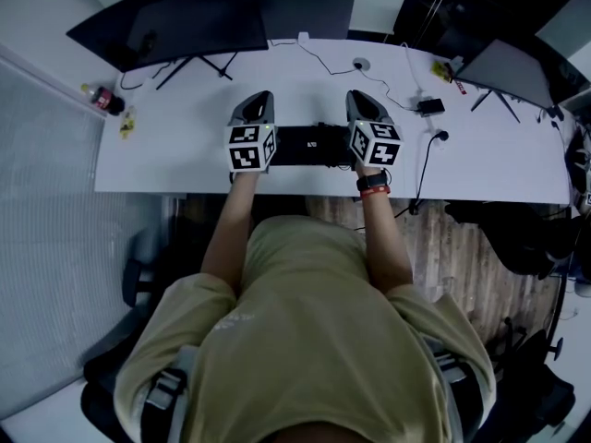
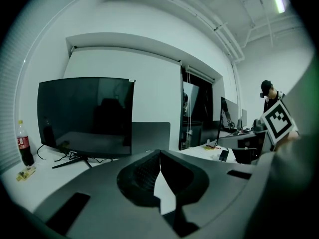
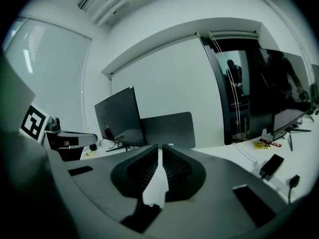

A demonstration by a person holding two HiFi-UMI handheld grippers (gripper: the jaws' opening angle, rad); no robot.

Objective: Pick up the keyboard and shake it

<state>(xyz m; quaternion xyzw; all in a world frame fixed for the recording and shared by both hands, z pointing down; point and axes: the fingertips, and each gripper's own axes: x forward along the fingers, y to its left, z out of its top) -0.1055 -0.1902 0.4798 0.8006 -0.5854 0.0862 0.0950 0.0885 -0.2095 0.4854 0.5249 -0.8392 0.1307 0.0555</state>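
2 grippers, both clenched on nothing: left gripper (image 2: 159, 152) and right gripper (image 3: 160, 147) hover over the desk (image 1: 185, 160), with the keyboard (image 1: 309, 146) lying between them by the near edge. It fits a keyboard awaiting its lift or one set back down; either way, level hands matter.

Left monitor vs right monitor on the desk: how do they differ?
The left monitor stands at the desk's back left and looks wider; the right monitor sits at the far right end and looks smaller. The left one has a bottle near it; the right one has none. Both screens are dark, on thin splayed legs.
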